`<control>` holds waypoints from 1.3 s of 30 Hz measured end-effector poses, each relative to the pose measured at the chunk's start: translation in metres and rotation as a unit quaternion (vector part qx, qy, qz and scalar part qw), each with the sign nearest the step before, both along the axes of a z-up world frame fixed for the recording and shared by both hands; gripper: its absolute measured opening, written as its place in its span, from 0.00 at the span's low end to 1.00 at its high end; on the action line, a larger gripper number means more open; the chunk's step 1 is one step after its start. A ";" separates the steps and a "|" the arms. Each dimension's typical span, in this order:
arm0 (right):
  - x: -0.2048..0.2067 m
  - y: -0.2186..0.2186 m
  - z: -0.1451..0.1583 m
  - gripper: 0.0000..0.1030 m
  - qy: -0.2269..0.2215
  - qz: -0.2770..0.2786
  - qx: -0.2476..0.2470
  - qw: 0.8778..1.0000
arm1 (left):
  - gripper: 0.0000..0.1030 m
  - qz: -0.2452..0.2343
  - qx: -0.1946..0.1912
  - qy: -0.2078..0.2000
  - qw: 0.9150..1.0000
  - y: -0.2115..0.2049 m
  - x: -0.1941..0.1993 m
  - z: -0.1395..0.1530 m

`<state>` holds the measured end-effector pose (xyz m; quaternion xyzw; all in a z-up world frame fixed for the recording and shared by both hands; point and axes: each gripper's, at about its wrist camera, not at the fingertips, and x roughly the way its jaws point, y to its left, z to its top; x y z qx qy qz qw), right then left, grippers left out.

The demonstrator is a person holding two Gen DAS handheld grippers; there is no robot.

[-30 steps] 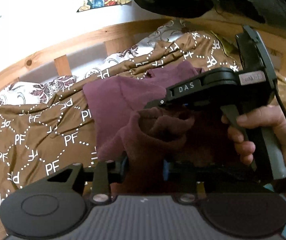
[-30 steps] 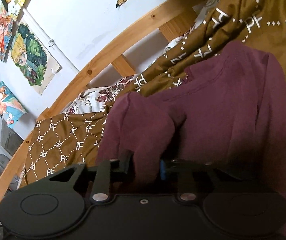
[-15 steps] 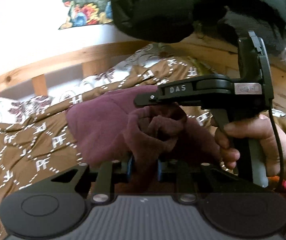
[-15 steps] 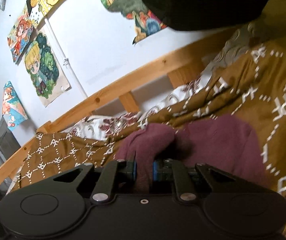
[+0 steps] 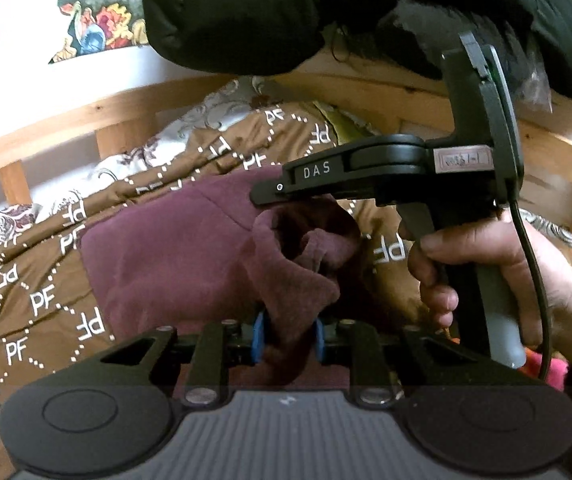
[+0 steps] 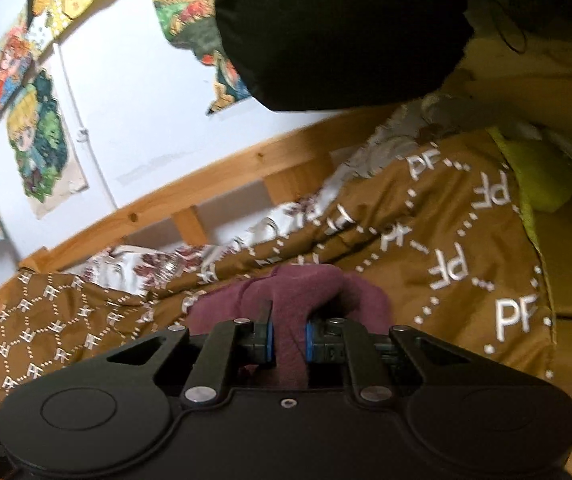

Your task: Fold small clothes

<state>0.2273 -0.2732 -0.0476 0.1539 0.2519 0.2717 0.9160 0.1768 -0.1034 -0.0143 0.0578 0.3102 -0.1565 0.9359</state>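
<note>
- The bed [image 5: 65,288] is carrying everything here. Its brown blanket [image 6: 466,280] with white letters is lying over it, so the cloth has a soft, wide place to be folded on.
- A wooden rail [image 6: 205,196] is running along the far side of the bed, next to the wall with bright pictures [image 6: 37,148].
- Something big and black [image 5: 245,8] is hanging above the bed. I cannot tell what it is.
- The dark red garment [image 5: 165,252], the thing to be folded, is lying partly on the bed, in the middle of the blanket. One end is being lifted off the bed by both tools.
- I think both tools are holding the same end so that it can be carried over the rest and laid flat.
- The left tool [image 5: 288,338] is holding a bunched bit of the garment between its blue pads [image 5: 259,338]. They are standing narrow and pressing on the cloth.
- The right tool [image 6: 288,340] is also gripping a fold of the garment. Its pads [image 6: 268,340] are nearly together, with the cloth squeezed between them.
- In the left view, the right tool is sitting just above the garment, and a hand [image 5: 486,276] is holding its handle.
- A little pink thing [image 5: 546,368] is peeking out near the bed edge, under that hand.
- No boxes, baskets or other holders are showing on the bed, so nothing is sitting inside anything.
</note>
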 end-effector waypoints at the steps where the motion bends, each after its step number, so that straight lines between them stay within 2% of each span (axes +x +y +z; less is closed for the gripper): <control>1: 0.000 -0.002 -0.003 0.14 0.007 -0.003 0.000 1.000 | 0.26 -0.002 0.000 0.002 1.000 0.000 0.001 -0.001; 5: -0.003 -0.006 -0.007 0.14 0.018 -0.012 -0.008 1.000 | 0.29 -0.006 -0.007 0.010 1.000 0.001 -0.001 -0.004; 8: -0.003 -0.008 -0.011 0.14 0.025 -0.018 -0.010 0.999 | 0.35 -0.004 -0.016 0.018 1.000 0.003 -0.003 -0.005; 11: -0.004 -0.010 -0.015 0.14 0.034 -0.024 -0.011 0.999 | 0.48 -0.004 -0.024 0.023 0.999 0.005 -0.006 -0.004; 13: -0.004 -0.010 -0.017 0.15 0.039 -0.029 -0.012 0.999 | 0.67 0.004 -0.031 0.025 0.999 0.008 -0.009 -0.003; 16: -0.004 -0.013 -0.018 0.18 0.044 -0.035 -0.012 0.998 | 0.81 0.021 -0.053 0.025 0.998 0.018 -0.015 0.001; 19: -0.005 -0.015 -0.018 0.23 0.046 -0.042 -0.011 0.998 | 0.89 0.044 -0.068 0.022 0.996 0.030 -0.019 0.007; 21: -0.006 -0.017 -0.017 0.30 0.047 -0.048 -0.013 0.998 | 0.96 0.068 -0.082 0.022 0.994 0.039 -0.020 0.009; 25: -0.012 -0.022 -0.013 0.35 0.044 -0.064 -0.007 0.997 | 0.99 0.125 -0.131 0.034 0.983 0.065 -0.019 0.009; 27: -0.015 -0.026 -0.011 0.52 0.043 -0.070 -0.003 0.997 | 0.99 0.157 -0.147 0.046 0.976 0.076 -0.017 0.005; 29: -0.018 -0.028 -0.009 0.62 0.043 -0.071 0.005 0.997 | 0.99 0.186 -0.160 0.057 0.968 0.087 -0.014 0.001; 34: -0.028 -0.025 -0.003 0.81 0.037 -0.061 -0.006 0.997 | 0.99 0.248 -0.205 0.096 0.942 0.111 -0.008 -0.012; 36: -0.032 -0.023 -0.002 0.92 0.035 -0.057 -0.014 0.998 | 0.99 0.271 -0.205 0.114 0.934 0.118 -0.005 -0.019; 39: -0.036 -0.018 0.000 0.99 0.034 -0.043 -0.019 0.998 | 0.99 0.289 -0.196 0.132 0.928 0.123 -0.003 -0.027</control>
